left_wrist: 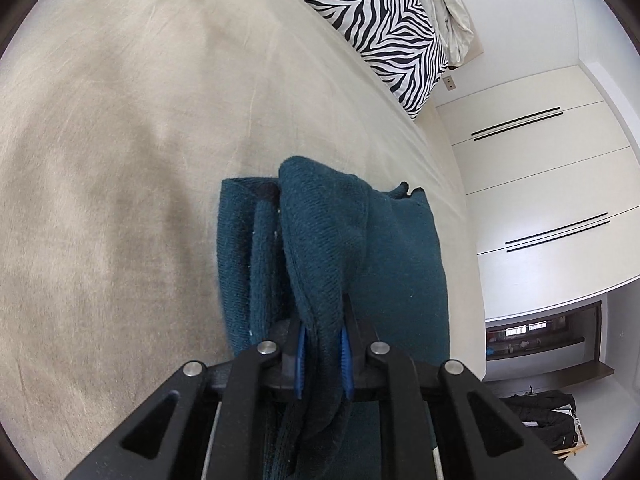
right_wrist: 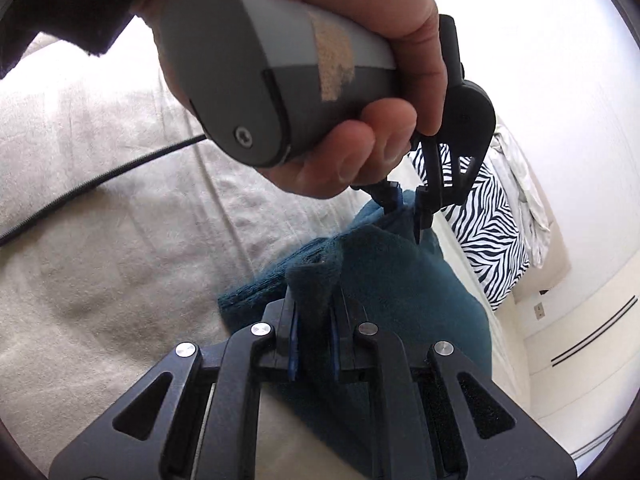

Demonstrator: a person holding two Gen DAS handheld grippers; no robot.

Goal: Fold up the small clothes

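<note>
The teal garment (left_wrist: 332, 240) is being pinched by both my fingers: my left fingers (left_wrist: 323, 354) are closing on one bunched edge, my right fingers (right_wrist: 314, 344) on another. It is hanging forward from them onto the beige bed (left_wrist: 120, 140), its length running away toward the zebra pillow (left_wrist: 384, 20).

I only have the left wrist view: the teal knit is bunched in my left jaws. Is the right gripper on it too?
Observer: Yes. The right gripper is shut on a fold of the teal knit.
Operator: Where is my left gripper from there?
Observer: The left gripper pinches the knit's far end, beyond the right one.
Operator: Anything trailing near it?
Observer: A black cable runs from the left hand across the beige bedcover.
</note>
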